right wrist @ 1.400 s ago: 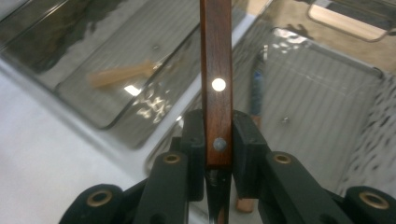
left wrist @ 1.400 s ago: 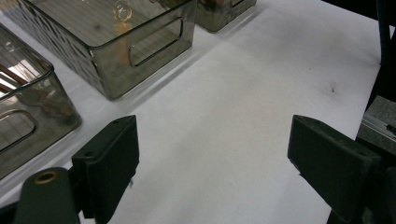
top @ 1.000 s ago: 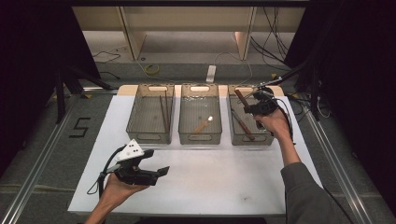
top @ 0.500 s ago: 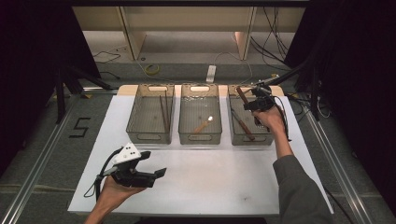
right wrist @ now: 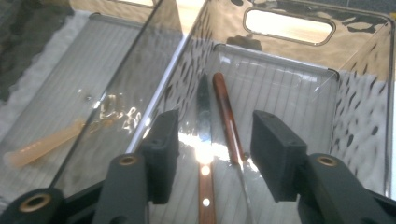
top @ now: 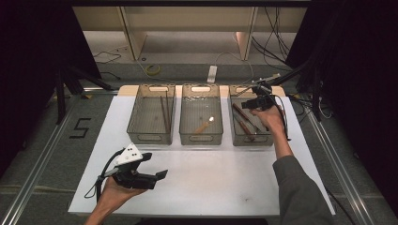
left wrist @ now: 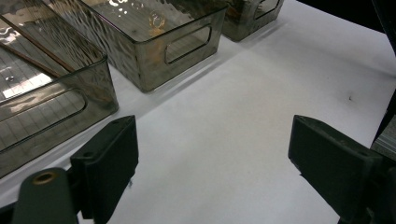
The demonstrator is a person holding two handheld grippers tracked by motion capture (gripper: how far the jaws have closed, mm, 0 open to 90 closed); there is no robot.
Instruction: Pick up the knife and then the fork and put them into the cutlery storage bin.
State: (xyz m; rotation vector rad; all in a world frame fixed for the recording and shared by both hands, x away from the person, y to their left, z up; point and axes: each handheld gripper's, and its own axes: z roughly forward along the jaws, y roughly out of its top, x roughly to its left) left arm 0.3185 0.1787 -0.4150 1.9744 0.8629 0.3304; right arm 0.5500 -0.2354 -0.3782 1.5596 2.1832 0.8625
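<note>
A person sorts cutlery into three clear bins set in a row at the far edge of a white worktop (top: 225,187). The right tool (top: 259,102) hangs over the right bin (top: 252,139), and its jaws have just been opening, standing apart with nothing pressed between them. In the right gripper view they frame two knives lying flat on the bin floor below: a steel-bladed knife (right wrist: 204,154) with a riveted wooden handle, and just beside it a second knife (right wrist: 225,114) turned the other way, its reddish handle toward the bin's far wall. By the look of it, the step in hand is a drop-off into this bin, the piece now lying free below the parted jaws.

The next move likely calls for lifting the right tool straight up past the bin walls before swinging away, so that neither jaw catches the rim.

The middle bin (top: 201,138) holds one pale wooden utensil (top: 203,126), lying at a slant. The left bin (top: 150,137) holds a pair of dark chopsticks (top: 164,114), lying lengthwise along its right wall.

The left tool (top: 162,174) rests low over the near part of the worktop in the person's hand, jaws wide apart and empty, well apart from the bins; in the left gripper view only bare white surface lies between them.
</note>
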